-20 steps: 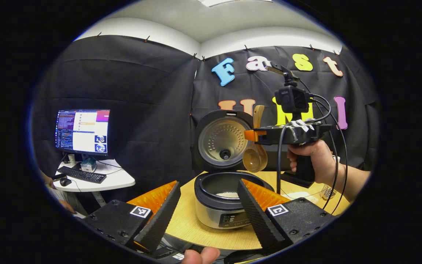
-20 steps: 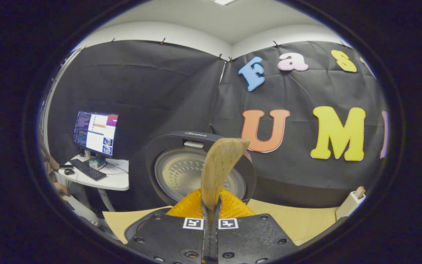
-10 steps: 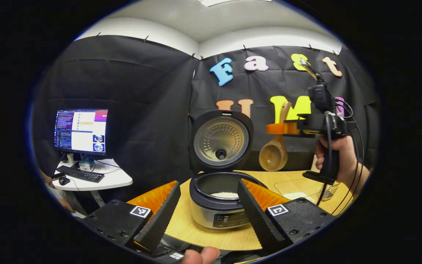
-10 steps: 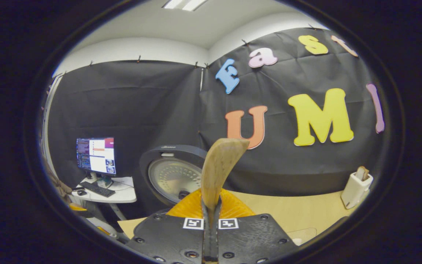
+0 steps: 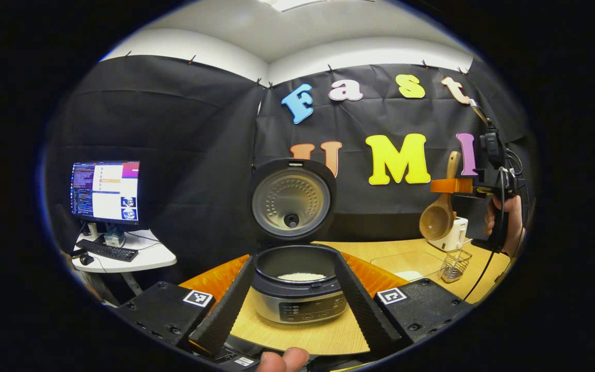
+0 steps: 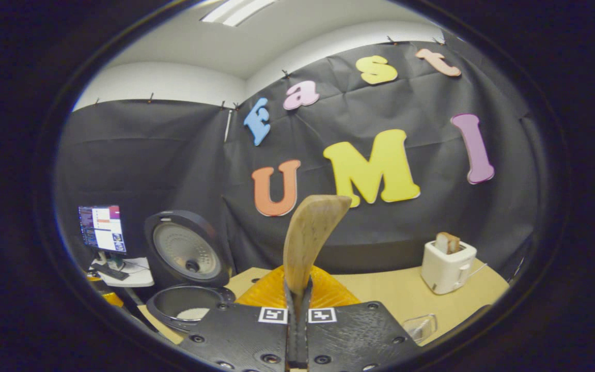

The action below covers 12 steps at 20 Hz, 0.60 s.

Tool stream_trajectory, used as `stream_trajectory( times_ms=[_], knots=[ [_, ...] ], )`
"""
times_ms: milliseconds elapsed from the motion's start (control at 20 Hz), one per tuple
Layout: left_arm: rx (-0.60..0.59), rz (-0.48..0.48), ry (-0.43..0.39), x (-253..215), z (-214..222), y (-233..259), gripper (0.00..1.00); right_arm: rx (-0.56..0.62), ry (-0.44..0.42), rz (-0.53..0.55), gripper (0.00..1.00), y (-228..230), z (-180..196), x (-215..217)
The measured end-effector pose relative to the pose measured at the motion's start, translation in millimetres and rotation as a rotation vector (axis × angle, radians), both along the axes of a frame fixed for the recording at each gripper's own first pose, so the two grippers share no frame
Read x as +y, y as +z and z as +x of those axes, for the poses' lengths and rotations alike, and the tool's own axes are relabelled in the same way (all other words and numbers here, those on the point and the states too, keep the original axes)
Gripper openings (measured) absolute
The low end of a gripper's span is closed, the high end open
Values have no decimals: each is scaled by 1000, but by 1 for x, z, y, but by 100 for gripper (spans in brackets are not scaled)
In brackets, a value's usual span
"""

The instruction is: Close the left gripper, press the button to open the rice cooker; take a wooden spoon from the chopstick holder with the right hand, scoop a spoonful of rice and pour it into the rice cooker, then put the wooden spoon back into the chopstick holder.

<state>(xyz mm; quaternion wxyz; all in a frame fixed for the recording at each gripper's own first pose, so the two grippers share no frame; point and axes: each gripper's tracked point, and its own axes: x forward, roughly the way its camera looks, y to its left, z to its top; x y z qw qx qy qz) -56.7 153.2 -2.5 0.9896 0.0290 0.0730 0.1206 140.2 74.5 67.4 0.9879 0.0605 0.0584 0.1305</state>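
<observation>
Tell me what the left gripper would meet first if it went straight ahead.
Probably the open rice cooker: it sits centred between the left gripper's spread fingers, just ahead on the table. Exact depth is unclear.

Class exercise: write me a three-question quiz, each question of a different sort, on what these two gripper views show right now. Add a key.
1. True or false: the black rice cooker's round lid stands open.
2. What does the right gripper clamp? A) a metal fork B) the light wooden spoon C) a sponge
3. Fill in: the steel-sided rice cooker pot holds white ____.

Key: 1 true; 2 B, its handle rising between the shut fingers; 3 rice. The left gripper is open, fingers either side of the pot.
</observation>
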Motion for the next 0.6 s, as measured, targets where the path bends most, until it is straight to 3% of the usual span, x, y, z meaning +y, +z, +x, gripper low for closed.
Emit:
stream_trajectory(
  times_ms=[300, 600],
  knots=[
    [41, -14, -32, -17, 8, -14, 99, 4, -184, -51, 0, -11, -5, -109],
    [28, -12, -13, -10, 5, -11, 99, 44, -248, -37, 0, -39, 5, -143]
  ],
)
